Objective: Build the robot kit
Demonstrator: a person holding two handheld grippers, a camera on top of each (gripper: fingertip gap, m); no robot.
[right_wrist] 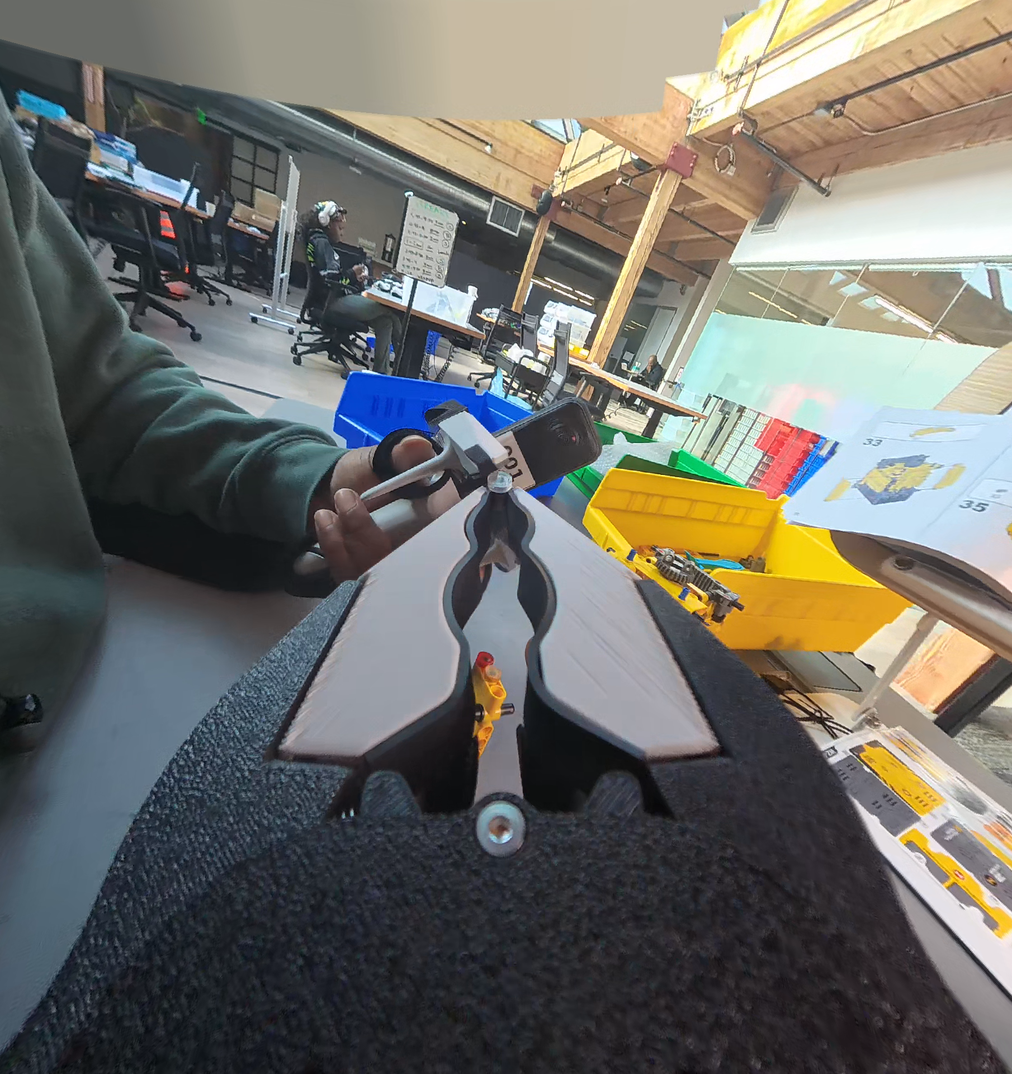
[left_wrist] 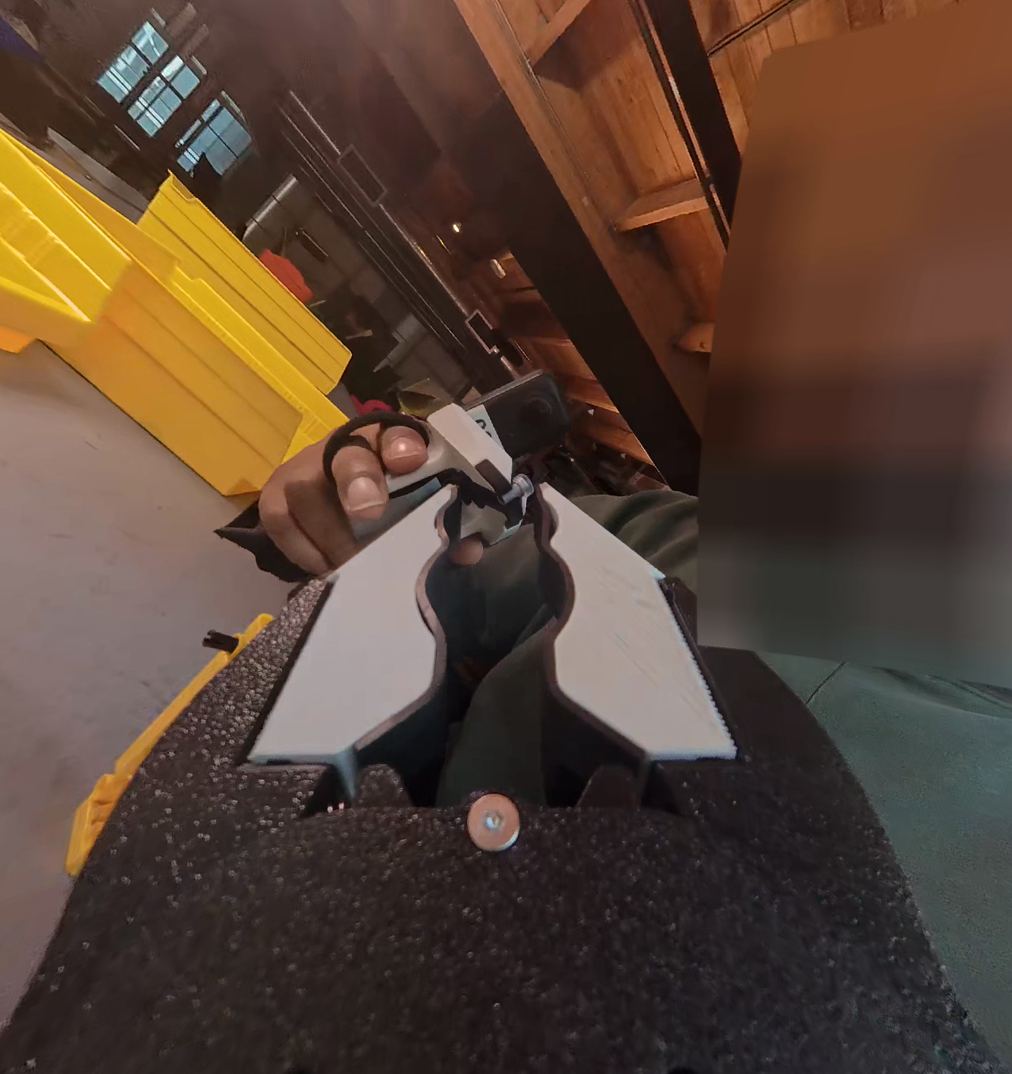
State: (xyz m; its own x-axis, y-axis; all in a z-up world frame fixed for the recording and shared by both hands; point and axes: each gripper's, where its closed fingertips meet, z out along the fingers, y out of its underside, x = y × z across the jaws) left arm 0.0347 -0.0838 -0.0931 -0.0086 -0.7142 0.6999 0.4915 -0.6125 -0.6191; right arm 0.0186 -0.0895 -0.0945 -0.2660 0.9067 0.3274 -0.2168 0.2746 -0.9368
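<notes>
Right wrist view: the right gripper (right_wrist: 499,494), nearly closed on nothing discernible, is met tip to tip by the slightly parted left gripper (left_wrist: 495,497), so the yellow brick piece (right_wrist: 486,694) at centre frame could be knocked by a collision.

Bin (right_wrist: 742,558) of parts on the surface (right_wrist: 161,657) right of the hand-held grippers, booklet (right_wrist: 922,482) on a stand behind it, stacked bins (left_wrist: 161,325) far left.
</notes>
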